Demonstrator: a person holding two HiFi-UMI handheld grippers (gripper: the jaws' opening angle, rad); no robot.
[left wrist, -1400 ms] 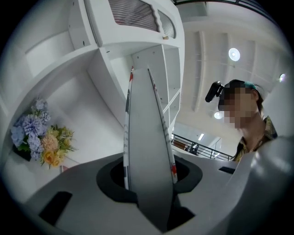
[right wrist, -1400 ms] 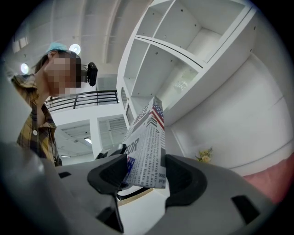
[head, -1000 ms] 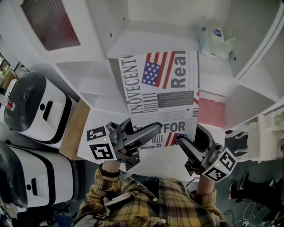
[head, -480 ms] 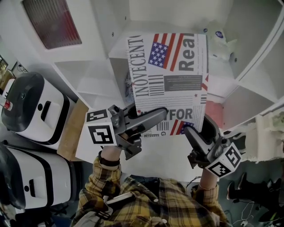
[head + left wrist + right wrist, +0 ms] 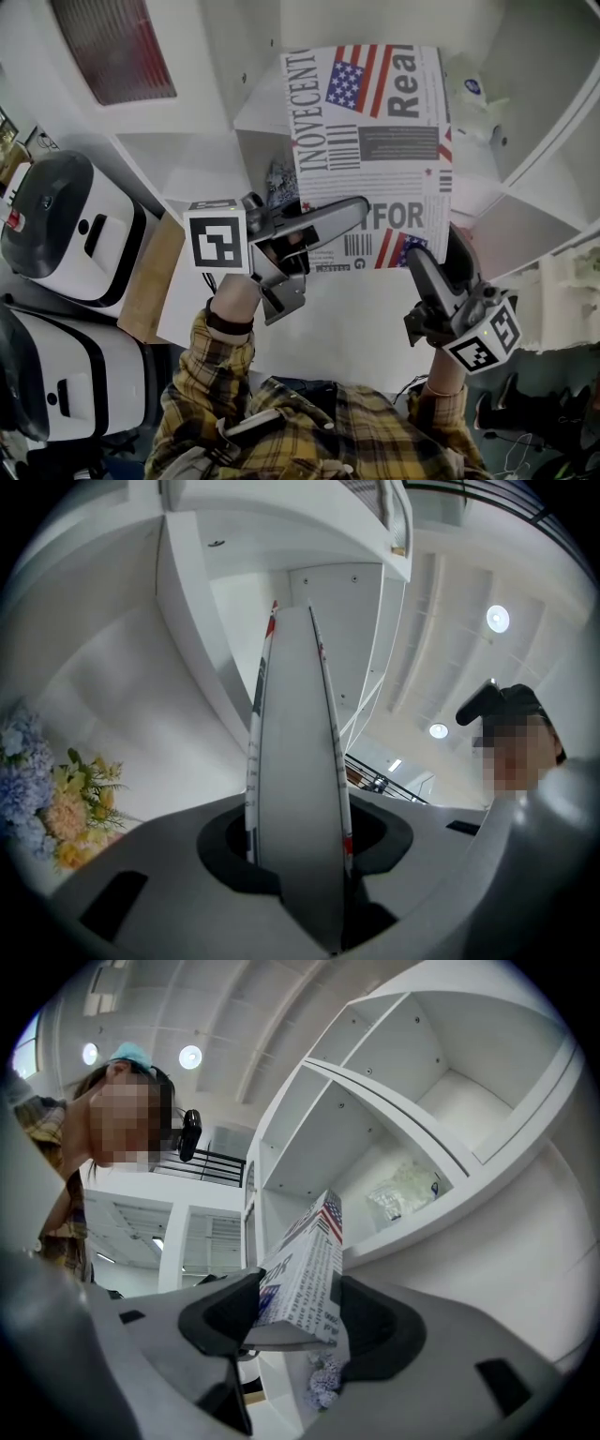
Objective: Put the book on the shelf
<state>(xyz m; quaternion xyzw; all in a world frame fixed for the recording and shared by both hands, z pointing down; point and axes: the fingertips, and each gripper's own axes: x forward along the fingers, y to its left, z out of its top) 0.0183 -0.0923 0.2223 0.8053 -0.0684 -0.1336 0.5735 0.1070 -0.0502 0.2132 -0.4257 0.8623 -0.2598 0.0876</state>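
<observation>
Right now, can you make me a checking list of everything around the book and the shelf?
Surface: white shelf with open compartments.
Job's things: book with a flag cover, held up in front of the shelf.
Clutter: plastic bag in one compartment; flowers to the book's left.
Grippers: left gripper and right gripper both clamp the book's lower end.
Cables: nothing seen.
Surroundings: two white-and-black machines left of the shelf; wooden board beside them; the person's plaid shirt.

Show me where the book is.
Head view, middle: the book is held at its near edge by the left gripper and right gripper, in front of the white shelf.
</observation>
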